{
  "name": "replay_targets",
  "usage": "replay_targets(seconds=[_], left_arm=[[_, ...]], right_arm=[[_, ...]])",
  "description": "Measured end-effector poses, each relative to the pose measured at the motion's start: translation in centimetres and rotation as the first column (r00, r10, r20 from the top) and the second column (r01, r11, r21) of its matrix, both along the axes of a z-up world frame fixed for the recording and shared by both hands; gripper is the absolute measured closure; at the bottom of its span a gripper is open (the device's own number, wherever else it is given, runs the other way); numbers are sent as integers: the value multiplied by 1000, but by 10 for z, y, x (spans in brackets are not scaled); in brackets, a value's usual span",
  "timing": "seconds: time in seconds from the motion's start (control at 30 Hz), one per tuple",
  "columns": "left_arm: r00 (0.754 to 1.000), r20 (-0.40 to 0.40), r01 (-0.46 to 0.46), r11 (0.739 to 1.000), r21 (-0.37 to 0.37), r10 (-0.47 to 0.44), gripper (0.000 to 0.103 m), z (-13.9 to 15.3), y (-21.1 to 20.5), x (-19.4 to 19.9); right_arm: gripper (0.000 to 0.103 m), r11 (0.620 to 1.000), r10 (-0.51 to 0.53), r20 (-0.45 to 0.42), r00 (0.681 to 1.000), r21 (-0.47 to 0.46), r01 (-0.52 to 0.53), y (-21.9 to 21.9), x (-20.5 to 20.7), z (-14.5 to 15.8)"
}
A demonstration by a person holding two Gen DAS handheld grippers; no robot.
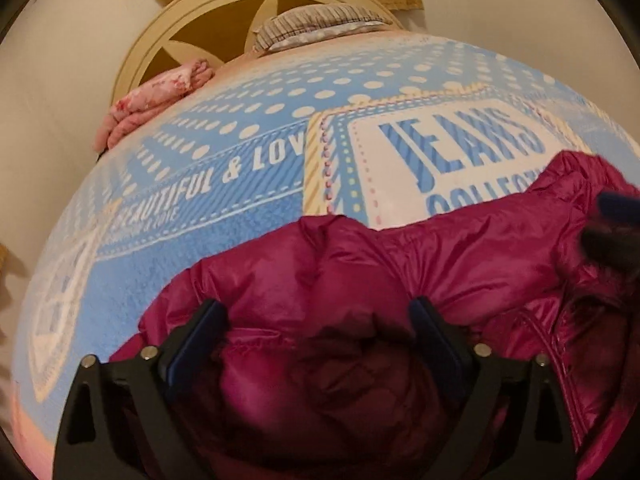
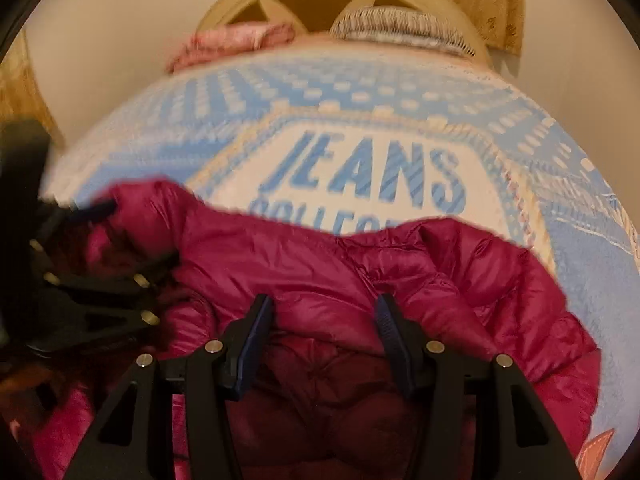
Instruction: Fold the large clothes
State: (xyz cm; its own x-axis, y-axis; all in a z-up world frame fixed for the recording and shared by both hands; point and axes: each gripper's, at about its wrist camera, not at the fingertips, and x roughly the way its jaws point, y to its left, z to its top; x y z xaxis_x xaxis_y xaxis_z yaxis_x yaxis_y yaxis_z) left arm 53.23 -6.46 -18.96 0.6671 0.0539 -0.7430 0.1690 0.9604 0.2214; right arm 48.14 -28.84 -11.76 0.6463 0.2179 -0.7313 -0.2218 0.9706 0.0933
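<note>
your left gripper (image 1: 318, 312) hangs over the near left part of the magenta puffer jacket (image 1: 360, 264), tilted down at it. its fingers (image 1: 208, 320) stand wide apart; the padded fabric bulges up between them but neither pad presses on it. nothing held there.

your right gripper (image 2: 324, 312) sits over the near middle of the jacket in its own view, also tilted down. its fingers (image 2: 256, 320) are apart, about half spread, with quilted lining and shell showing in the gap. whether the pads pinch a fold you cannot tell; the tips touch or sit just above the fabric.

the jacket lies crumpled on the bed, at the near edge, spread left to right, shiny shell up with the darker lining exposed near you. it covers the lower line of print on the blue and white blanket (image 1: 240, 128), where "jeans" stays readable just beyond it.

far end of the bed: a folded pink cloth (image 1: 152, 96) on the left, a striped pillow (image 1: 316, 24) to its right, both against the cream headboard (image 1: 192, 20).

right wrist view is motion-blurred; the left gripper shows at its left edge, resting over the jacket's left end.
</note>
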Motion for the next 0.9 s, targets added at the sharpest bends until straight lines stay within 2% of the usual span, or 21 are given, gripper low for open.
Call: replay_targets(seconds=[0.07, 0.13, 0.2, 0.27, 0.3, 0.37, 0.43, 0.47, 0.53, 0.63, 0.7, 0.77, 0.9], left_arm=[[1000, 1, -4, 1000, -18, 4, 4, -1, 3, 0], [1000, 4, -5, 1000, -17, 5, 4, -2, 1, -2], [1000, 9, -5, 1000, -12, 6, 4, 2, -1, -2], [999, 37, -12, 1000, 5, 12, 6, 12, -5, -5], [998, 62, -22, 1000, 4, 22, 6, 21, -7, -8], [985, 170, -2, 996, -92, 18, 5, 54, -7, -24], [975, 221, 45, 991, -125, -16, 1, 72, -16, -30], [974, 222, 64, 989, -130, -34, 0, 76, -21, -30], [977, 197, 119, 977, -176, -83, 0, 75, -33, -27], [984, 134, 146, 967, -208, -120, 0, 59, -44, -18], [989, 94, 127, 971, -201, -110, 0, 42, -46, -13], [994, 37, 108, 966, -236, -102, 9, 25, -42, -3], [994, -63, 69, 958, -278, -90, 9, 3, -34, 8]], right_arm=[[48, 999, -29, 65, 997, 24, 27, -4, -6, 16], [48, 997, -64, 97, 993, -34, 68, -3, -3, 24], [49, 994, -81, 40, 996, -74, 84, -2, 8, 14], [60, 993, -92, -27, 995, -78, 90, -4, 16, -1], [61, 992, -99, -62, 993, -81, 94, -6, 20, -11], [62, 992, -107, -78, 991, -68, 102, -10, 19, -23], [62, 992, -109, -65, 992, -69, 104, -10, 17, -25], [62, 992, -109, -66, 992, -75, 104, -9, 18, -26], [62, 992, -108, -63, 992, -79, 103, -9, 17, -27], [61, 994, -105, -50, 993, -43, 103, -13, 14, -29], [61, 994, -104, -47, 993, -20, 103, -15, 12, -31], [61, 995, -104, -45, 993, -4, 104, -17, 12, -31], [61, 995, -102, -44, 994, 4, 102, -18, 13, -32]])
